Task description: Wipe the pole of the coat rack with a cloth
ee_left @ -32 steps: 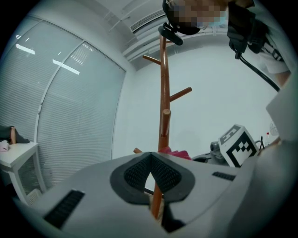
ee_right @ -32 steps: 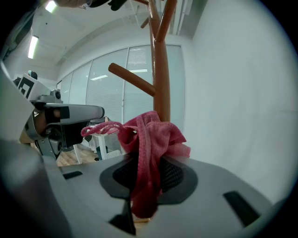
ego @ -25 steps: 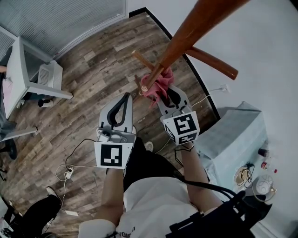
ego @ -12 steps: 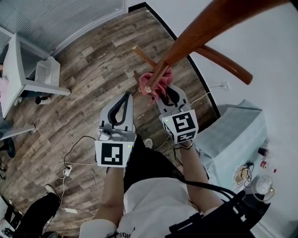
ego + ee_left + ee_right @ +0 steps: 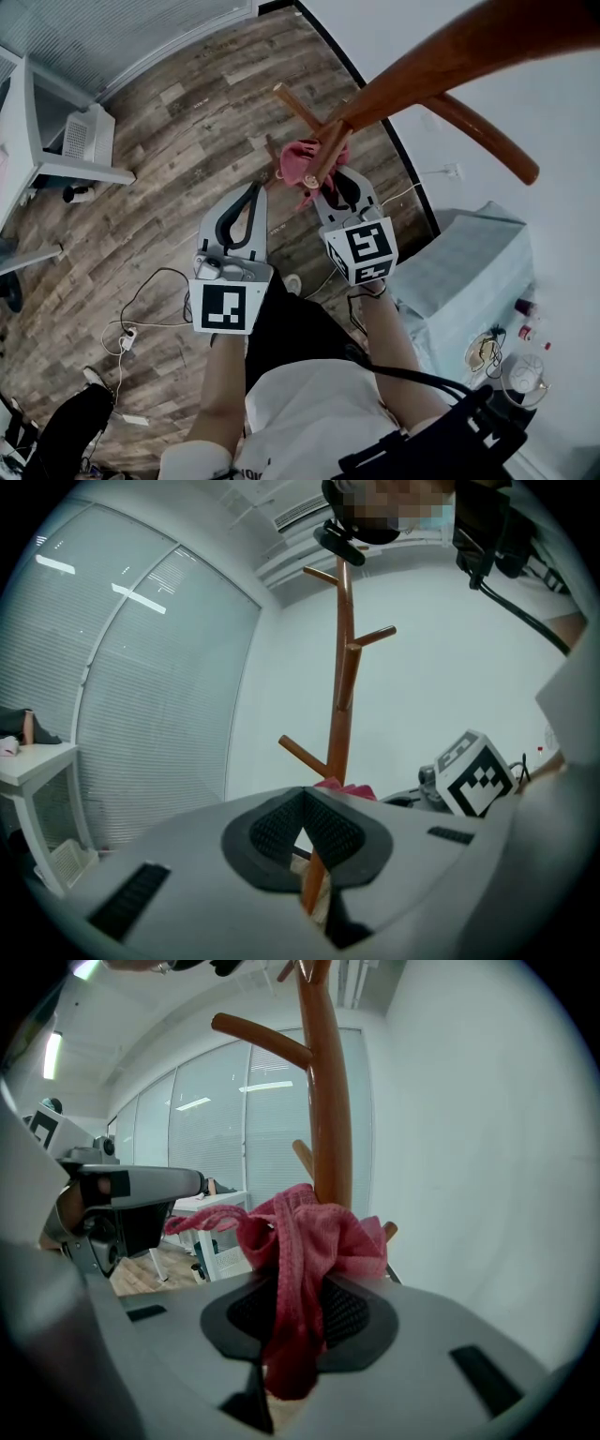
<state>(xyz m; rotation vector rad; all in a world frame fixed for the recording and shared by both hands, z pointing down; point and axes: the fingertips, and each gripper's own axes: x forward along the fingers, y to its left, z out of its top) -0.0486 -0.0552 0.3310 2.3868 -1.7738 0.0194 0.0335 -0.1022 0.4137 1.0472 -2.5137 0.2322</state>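
Clamping one pink cloth (image 5: 302, 1241) against pole (image 5: 328, 1101): right gripper (image 5: 295, 1312); left gripper (image 5: 305, 829) closed

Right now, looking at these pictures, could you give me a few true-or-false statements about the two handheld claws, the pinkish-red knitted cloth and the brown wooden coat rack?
1. The right gripper is clamped on the pinkish-red knitted cloth. True.
2. The cloth lies on the wood-plank floor. False: it is up off the floor, pinched in the right gripper's jaws.
3. The left gripper grips the brown wooden coat rack pole. False: its jaws are together on nothing, and it sits beside the pole, apart from it.
4. The cloth is bunched against the pole. True.
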